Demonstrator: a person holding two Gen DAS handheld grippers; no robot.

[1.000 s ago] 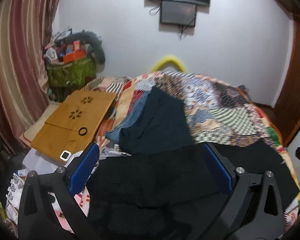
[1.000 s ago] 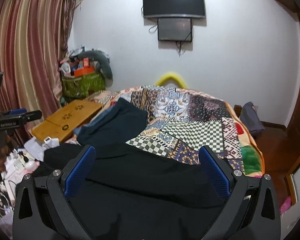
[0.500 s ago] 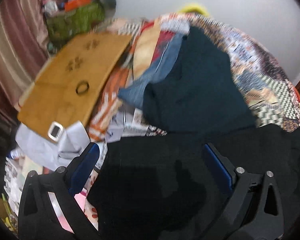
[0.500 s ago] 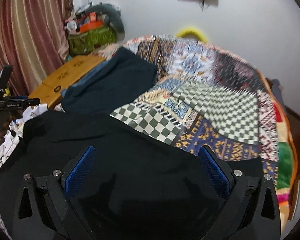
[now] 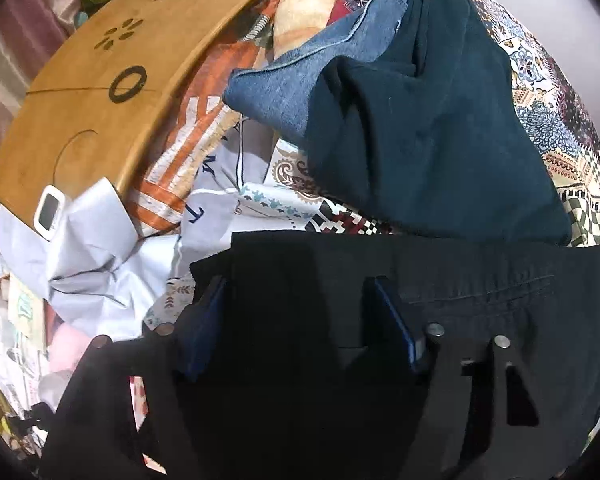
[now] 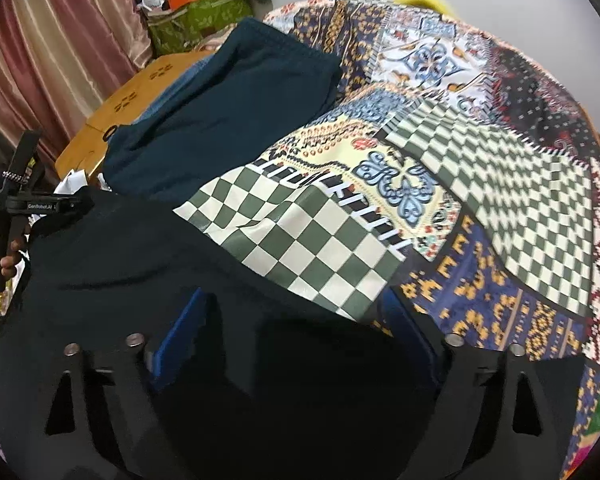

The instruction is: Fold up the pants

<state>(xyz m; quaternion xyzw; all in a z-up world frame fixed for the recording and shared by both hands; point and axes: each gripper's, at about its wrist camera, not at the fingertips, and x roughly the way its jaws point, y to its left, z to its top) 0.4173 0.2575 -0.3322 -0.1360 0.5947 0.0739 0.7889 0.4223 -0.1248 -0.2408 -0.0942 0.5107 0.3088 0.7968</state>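
Both claws sit low over the black pants (image 5: 480, 320), jaws part-way in and just now closing. Left claw (image 5: 296, 312) has its blue pads (image 5: 392, 320) straddling the top edge of the cloth near one corner; right claw (image 6: 296, 328) straddles the same dark cloth further along, where it meets the quilt (image 6: 500, 184). Fabric lies between each pair of pads, yet a clear gap shows on both, so neither pinches the cloth yet. My reading is that the two are set apart along one edge so that the pants can be lifted evenly and folded over without sagging in the middle.

Biggest thing here is the quilt, a patchwork of checks and prints covering the bed; the pants lie spread across its near end, right under the cameras. They are plain black, fairly flat, with a stitched seam and what looks like a pocket line near the left claw, which suggests the waist end, though the dark cloth hides most detail. Beyond them a dark teal garment (image 5: 440, 120) lies on blue jeans (image 5: 300, 80), touching the pants' far edge in the left view. A wooden lap tray (image 5: 100, 100) rests to the side, likely just pushed out of the way. In the right view a hand (image 6: 4, 252) grips the left tool's handle.
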